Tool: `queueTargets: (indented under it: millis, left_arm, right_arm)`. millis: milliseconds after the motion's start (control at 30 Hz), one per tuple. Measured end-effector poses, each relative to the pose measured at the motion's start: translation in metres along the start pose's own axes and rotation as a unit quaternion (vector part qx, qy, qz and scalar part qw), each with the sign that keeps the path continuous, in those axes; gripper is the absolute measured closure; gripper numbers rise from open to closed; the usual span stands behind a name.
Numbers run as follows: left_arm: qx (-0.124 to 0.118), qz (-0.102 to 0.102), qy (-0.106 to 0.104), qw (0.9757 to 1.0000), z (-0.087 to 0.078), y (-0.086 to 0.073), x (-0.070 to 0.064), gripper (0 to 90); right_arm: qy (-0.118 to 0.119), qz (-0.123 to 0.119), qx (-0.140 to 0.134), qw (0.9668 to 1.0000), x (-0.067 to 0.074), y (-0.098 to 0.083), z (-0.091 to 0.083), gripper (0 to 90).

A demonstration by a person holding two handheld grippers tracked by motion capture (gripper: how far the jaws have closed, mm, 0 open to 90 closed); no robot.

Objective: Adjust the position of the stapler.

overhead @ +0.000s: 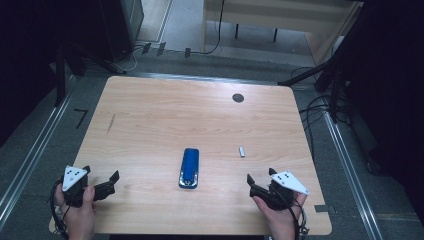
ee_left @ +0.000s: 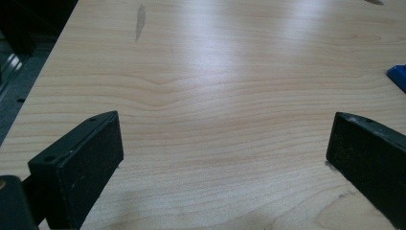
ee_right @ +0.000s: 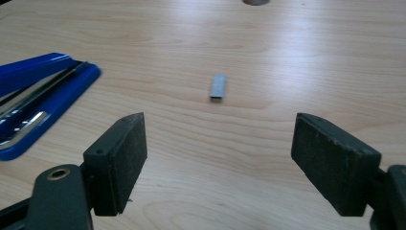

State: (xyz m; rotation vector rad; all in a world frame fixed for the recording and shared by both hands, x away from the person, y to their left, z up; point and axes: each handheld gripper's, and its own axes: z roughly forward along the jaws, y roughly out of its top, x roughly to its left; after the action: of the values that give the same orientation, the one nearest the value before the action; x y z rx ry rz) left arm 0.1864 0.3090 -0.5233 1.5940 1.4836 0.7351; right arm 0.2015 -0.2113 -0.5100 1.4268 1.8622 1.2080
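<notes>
A blue stapler [overhead: 189,168] lies open in the middle of the wooden table [overhead: 200,115], its metal rail showing; it also appears at left in the right gripper view as the stapler [ee_right: 43,96]. A small grey strip of staples [overhead: 242,151] rests to its right, ahead of my right gripper [overhead: 260,176], which is open and empty. In the right gripper view the staples [ee_right: 218,87] lie beyond the wide gap of that gripper [ee_right: 218,139]. My left gripper [overhead: 101,173] is open near the table's front left, with bare wood between its jaws [ee_left: 222,132]. A blue corner of the stapler [ee_left: 397,76] shows at its right.
A dark round spot [overhead: 238,97] sits near the table's far edge. A thin dark streak [overhead: 111,123] marks the wood at left, seen also as the streak [ee_left: 140,21]. Cables [overhead: 320,107] and metal rails lie on the floor around the table.
</notes>
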Motion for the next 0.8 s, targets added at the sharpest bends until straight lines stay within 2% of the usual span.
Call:
queueTargets:
  millis: [67,100,167,200,233,400,467,500,600,800]
  left_arm:
    - [0.0,-0.001,0.0,1.0,0.0,0.0,0.0,0.0]
    - [-0.001,-0.001,0.0,1.0,0.0,0.0,0.0,0.0]
    - [-0.001,-0.001,-0.001,1.0,0.0,0.0,0.0,0.0]
    - [0.0,-0.001,0.0,1.0,0.0,0.0,0.0,0.0]
    - [0.0,-0.001,0.0,1.0,0.0,0.0,0.0,0.0]
    - [0.001,-0.002,-0.001,1.0,0.001,0.0,0.0,0.0]
    - [0.001,-0.002,-0.002,1.0,0.001,0.0,0.0,0.0]
    - [0.001,-0.002,-0.001,1.0,0.001,0.0,0.0,0.0]
    - [0.002,-0.001,-0.001,1.0,0.001,0.0,0.0,0.0]
    - [0.003,0.0,-0.001,1.0,0.001,0.0,0.0,0.0]
  right_arm:
    - [0.004,-0.003,0.002,1.0,0.004,0.001,0.002,20.5]
    - [0.011,-0.007,0.004,0.9999,0.014,0.002,0.006,21.1]
    - [0.013,-0.01,0.004,0.9999,0.016,0.003,0.007,21.2]
    - [0.018,-0.006,0.004,0.9998,0.024,0.005,0.01,21.0]
    - [0.018,-0.006,0.004,0.9998,0.024,0.005,0.01,21.0]
    - [0.04,-0.004,0.008,0.9992,0.044,0.01,0.018,18.1]
    - [0.04,-0.007,0.007,0.9991,0.048,0.011,0.019,17.2]
    - [0.04,-0.009,0.01,0.9991,0.056,0.012,0.022,16.2]
    - [0.04,-0.011,0.009,0.9991,0.061,0.013,0.025,15.5]
    - [0.059,-0.01,0.017,0.9981,0.08,0.015,0.034,15.1]
